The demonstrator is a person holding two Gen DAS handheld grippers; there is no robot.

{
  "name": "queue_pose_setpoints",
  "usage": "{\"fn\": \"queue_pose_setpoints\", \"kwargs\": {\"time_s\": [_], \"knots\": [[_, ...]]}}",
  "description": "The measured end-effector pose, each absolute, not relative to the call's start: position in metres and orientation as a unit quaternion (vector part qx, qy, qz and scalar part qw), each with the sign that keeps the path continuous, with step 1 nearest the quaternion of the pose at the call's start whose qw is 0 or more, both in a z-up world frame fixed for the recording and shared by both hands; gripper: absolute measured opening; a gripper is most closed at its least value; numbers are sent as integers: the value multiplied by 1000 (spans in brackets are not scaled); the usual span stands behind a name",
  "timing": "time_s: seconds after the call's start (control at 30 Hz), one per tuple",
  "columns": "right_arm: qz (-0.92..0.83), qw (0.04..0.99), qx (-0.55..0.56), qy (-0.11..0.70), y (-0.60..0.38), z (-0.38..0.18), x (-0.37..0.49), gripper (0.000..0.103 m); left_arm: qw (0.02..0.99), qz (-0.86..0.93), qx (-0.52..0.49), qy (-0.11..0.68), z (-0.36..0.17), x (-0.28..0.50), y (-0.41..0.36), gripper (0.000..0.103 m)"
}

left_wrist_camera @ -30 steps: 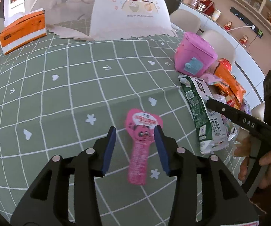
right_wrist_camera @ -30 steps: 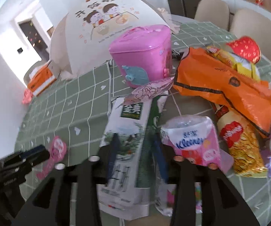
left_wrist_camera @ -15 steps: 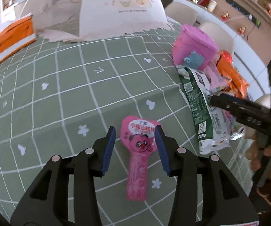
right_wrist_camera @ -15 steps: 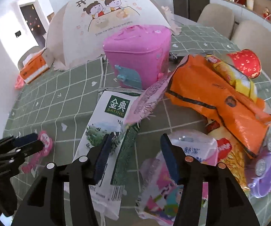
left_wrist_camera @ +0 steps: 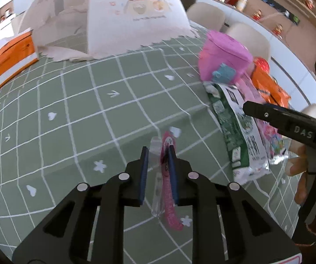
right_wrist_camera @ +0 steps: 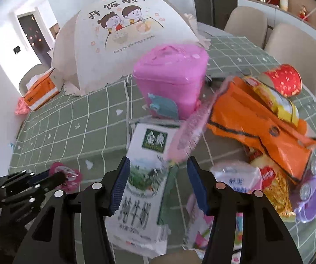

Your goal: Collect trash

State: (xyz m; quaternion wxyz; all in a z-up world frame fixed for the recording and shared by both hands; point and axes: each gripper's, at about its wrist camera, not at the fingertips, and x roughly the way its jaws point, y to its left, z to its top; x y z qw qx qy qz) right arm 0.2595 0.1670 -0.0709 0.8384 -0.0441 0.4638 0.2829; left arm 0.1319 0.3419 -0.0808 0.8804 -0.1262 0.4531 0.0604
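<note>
Two black grippers (left_wrist_camera: 158,154) (right_wrist_camera: 158,171) with blue ribbed pads, silver pivot screws, white "DAS" lettering on one

Matt checked cloth tablecloth (left_wrist_camera: 74,118), glossy pink plastic wrapper (left_wrist_camera: 167,189), shiny orange foil bag (right_wrist_camera: 256,123), smooth pink plastic bin (right_wrist_camera: 171,77).

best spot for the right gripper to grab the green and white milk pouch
Probably the near end of the milk pouch, from above, jaws across its width. It lies flat and long on the tablecloth, and the open right gripper already straddles it; the pink wrapper overlaps its far end.
</note>
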Motion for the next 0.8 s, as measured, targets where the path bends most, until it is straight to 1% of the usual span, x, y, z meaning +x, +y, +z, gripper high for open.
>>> {"fn": "queue_pose_setpoints", "kwargs": {"time_s": [0.1,0.33,0.4,0.47,0.53,0.63,0.7,0.73,0.77,0.8], "knots": [[256,841,-59,473,179,-77,266,51,879,72,-148,448,-81,126,352,17],[273,825,-26,494,188,-85,277,52,876,67,-174,445,-84,121,363,17],[276,824,-37,494,192,-83,277,52,874,64,-179,446,-86,123,362,19],[279,827,-45,486,191,-83,273,52,873,62,-180,448,-87,123,361,27],[283,830,-42,480,190,-84,272,52,872,61,-177,452,-89,125,358,31],[286,821,-25,494,184,-86,277,52,868,60,-167,464,-93,128,355,33],[283,815,-18,505,181,-85,278,52,866,59,-167,467,-95,129,354,32],[286,814,-19,506,181,-86,276,52,867,59,-168,466,-95,128,354,29],[289,814,-20,503,181,-86,274,52,868,61,-168,463,-94,128,355,17],[293,815,-23,499,180,-87,272,52,868,63,-170,462,-94,127,355,17]]}}
